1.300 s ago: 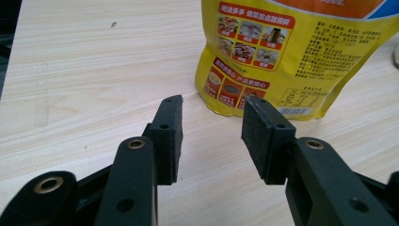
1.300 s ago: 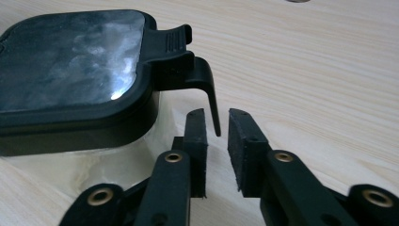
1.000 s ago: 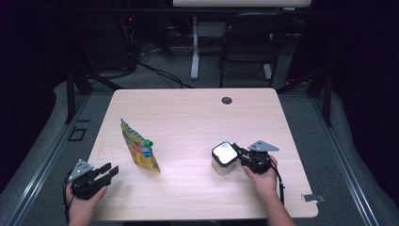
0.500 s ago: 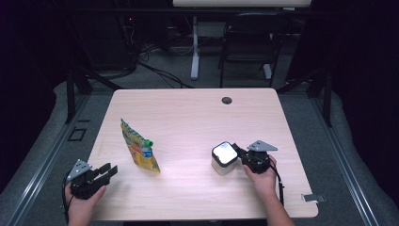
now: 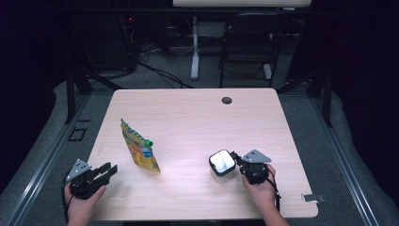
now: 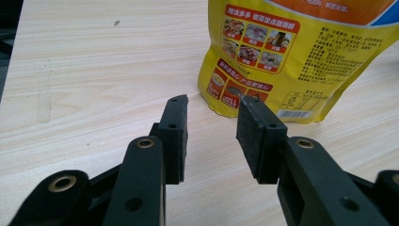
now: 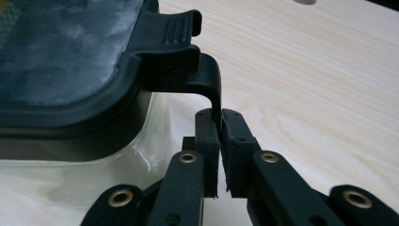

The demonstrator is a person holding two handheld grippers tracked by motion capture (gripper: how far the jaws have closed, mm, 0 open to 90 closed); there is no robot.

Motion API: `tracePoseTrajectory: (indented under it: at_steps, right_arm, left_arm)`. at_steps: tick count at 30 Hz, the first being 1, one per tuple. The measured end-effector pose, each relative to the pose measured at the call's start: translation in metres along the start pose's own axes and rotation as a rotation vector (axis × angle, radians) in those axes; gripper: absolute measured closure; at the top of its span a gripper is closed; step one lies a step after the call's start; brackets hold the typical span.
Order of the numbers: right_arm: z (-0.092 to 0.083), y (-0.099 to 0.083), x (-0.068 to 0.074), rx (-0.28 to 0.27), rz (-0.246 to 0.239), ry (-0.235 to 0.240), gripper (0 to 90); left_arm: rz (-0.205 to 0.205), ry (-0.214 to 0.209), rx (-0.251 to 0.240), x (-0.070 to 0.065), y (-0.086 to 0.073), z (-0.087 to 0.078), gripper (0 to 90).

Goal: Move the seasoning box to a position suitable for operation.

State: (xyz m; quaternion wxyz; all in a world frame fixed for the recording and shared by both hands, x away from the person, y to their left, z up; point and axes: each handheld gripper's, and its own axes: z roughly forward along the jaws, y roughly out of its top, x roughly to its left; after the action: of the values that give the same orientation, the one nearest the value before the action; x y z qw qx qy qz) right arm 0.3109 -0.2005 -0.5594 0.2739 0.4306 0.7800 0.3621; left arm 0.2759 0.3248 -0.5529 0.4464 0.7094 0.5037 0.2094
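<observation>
A clear square container (image 5: 222,165) with a dark lid (image 7: 66,52) stands near the table's front right. My right gripper (image 5: 236,162) comes at it from the right. Its jaws have just been closing and pinch the lid's black latch tab (image 7: 207,80) between the pads; my right gripper (image 7: 220,117) is shut on that tab. A yellow printed pouch (image 5: 139,148) with a green cap stands upright at front left. My left gripper (image 5: 110,169) sits just left of it, open, with the pouch (image 6: 291,52) a little beyond the fingertips of my left gripper (image 6: 211,122) and nothing between them.
A round black cable hole (image 5: 227,100) lies near the table's far edge. A black chair (image 5: 254,37) and a white desk leg (image 5: 195,47) stand beyond the table. The light wood tabletop (image 5: 188,122) stretches between pouch and container.
The right gripper's jaws have closed onto the latch tab, and that hand and the container have shifted slightly toward the near edge. The left gripper has stayed put.
</observation>
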Motion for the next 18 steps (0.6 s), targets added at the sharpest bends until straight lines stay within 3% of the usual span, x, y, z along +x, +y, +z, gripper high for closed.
tracePoseTrajectory:
  at_steps: [4,13,18]
  right_arm:
    - [-0.008,-0.009,0.005,0.007,0.039,0.021,86.3]
    - [-0.030,-0.023,0.014,-0.006,0.074,0.014,86.3]
    - [-0.036,-0.026,0.021,-0.018,0.071,0.009,86.2]
  left_arm:
    - [0.001,0.002,-0.006,0.000,0.000,-0.002,63.8]
    - [0.000,0.002,-0.005,-0.001,0.000,-0.001,64.0]
    - [0.005,-0.001,-0.002,-0.002,0.000,0.000,64.0]
